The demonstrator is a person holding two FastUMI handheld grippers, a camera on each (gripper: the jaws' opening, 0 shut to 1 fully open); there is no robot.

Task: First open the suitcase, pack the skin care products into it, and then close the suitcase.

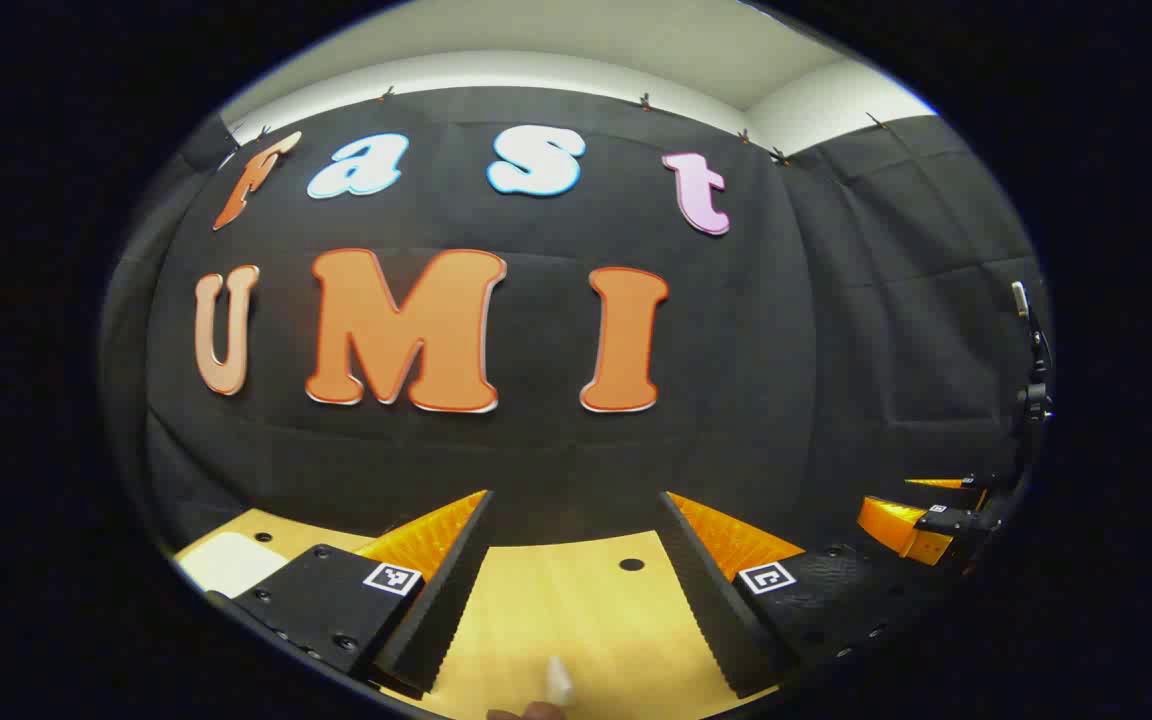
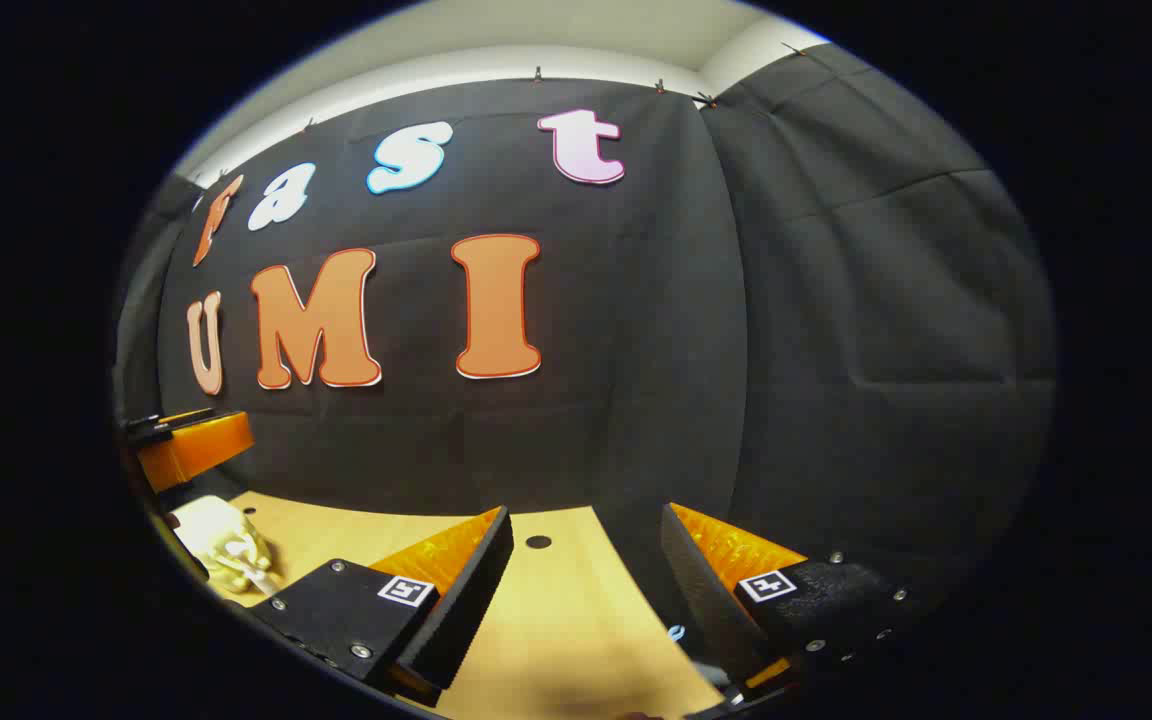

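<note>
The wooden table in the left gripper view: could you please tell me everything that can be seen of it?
The wooden table shows as a pale yellow, smooth-looking top with faint grain, lying flat low in the view and ending at the black cloth wall. Two small dark round holes mark it, one between the fingers, one near the left. A white flat thing lies at its left edge, and a small white object stands near the bottom. The left hand-held gripper hangs open above it.
</note>
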